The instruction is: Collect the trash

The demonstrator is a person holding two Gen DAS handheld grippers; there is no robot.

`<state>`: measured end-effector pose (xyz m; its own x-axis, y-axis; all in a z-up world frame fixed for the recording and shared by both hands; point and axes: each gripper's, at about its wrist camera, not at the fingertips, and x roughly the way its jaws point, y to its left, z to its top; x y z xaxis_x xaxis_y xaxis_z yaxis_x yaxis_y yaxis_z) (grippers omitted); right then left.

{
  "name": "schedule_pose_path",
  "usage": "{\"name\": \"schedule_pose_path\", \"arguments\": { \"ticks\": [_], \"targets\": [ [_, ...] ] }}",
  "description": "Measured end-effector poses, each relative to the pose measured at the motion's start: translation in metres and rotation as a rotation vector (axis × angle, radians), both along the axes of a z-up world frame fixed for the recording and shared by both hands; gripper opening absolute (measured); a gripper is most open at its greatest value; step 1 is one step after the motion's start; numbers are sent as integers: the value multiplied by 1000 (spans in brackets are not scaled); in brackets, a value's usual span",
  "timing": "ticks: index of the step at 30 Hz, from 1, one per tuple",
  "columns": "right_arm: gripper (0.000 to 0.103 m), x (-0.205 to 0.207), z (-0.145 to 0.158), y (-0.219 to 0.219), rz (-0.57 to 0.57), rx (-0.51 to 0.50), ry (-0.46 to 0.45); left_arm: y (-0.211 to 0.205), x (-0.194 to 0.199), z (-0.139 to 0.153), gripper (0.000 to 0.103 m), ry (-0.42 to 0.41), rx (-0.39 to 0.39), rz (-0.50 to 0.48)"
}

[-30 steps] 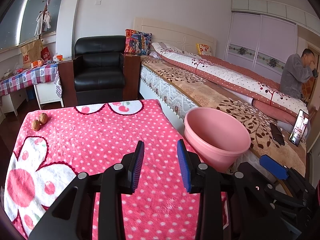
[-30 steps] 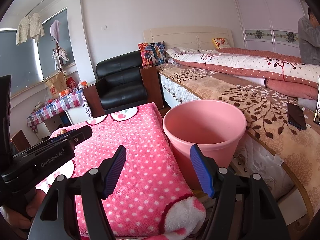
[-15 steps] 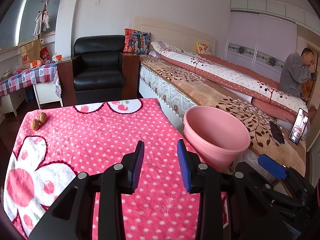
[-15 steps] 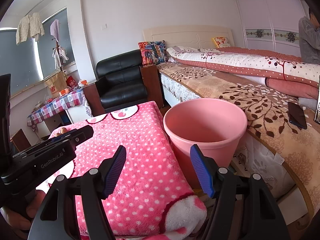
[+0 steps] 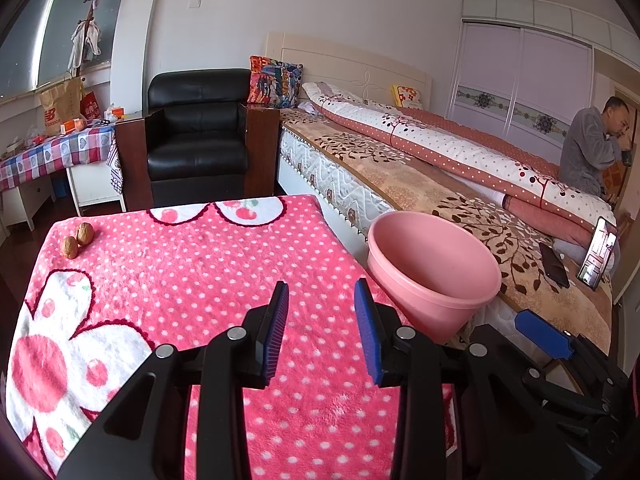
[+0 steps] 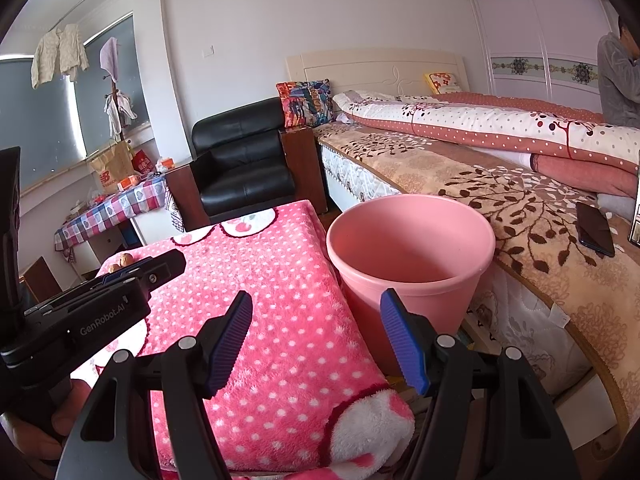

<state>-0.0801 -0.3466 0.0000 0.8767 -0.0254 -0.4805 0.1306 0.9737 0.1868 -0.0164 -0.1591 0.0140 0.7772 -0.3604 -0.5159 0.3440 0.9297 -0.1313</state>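
Bedroom setting; fleece blanket [image 5: 192, 280], pink with white dots, plush and soft, fills the lower frame in both views. My left gripper [image 5: 322, 330] hangs over it, jaws parted, empty. My right gripper [image 6: 316, 338] is likewise spread and empty, lower centre, just short of the pink bucket [image 6: 412, 248]: smooth plastic, round, tapered, nothing visible inside. Two walnuts [image 5: 78, 240], hard, wrinkled, touching each other, lie upper left on the blanket, well apart from the bucket. I judge them the trash. Plan: left gripper approaches low, pinches one nut across its width; pile may let it roll.
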Motion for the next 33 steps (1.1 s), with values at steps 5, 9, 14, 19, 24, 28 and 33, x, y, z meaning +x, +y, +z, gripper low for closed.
{"name": "schedule_pose_path", "arguments": {
  "ticks": [5,9,14,19,24,28,33],
  "targets": [
    [66,0,1,0,0,0,1,-1,-2,-2,34,1,1,-3],
    [66,1,1,-1,0,1,0,-1,-1,-2,34,1,1,-3],
    [66,1,1,-1,0,1,1,-3,-3,-5,34,3,2,-9],
    [66,1,0,-1,-1,4,4,-3,-3,-5,34,6,3,-11],
    [66,1,-4,-1,-2,6,7,-3,-4,-5,34,-4,4,-9],
    [66,1,-3,-1,-1,6,8,-1,-2,-5,34,7,4,-4],
    [66,0,-4,0,-1,6,9,2,1,-4,34,13,2,1]
  ]
}}
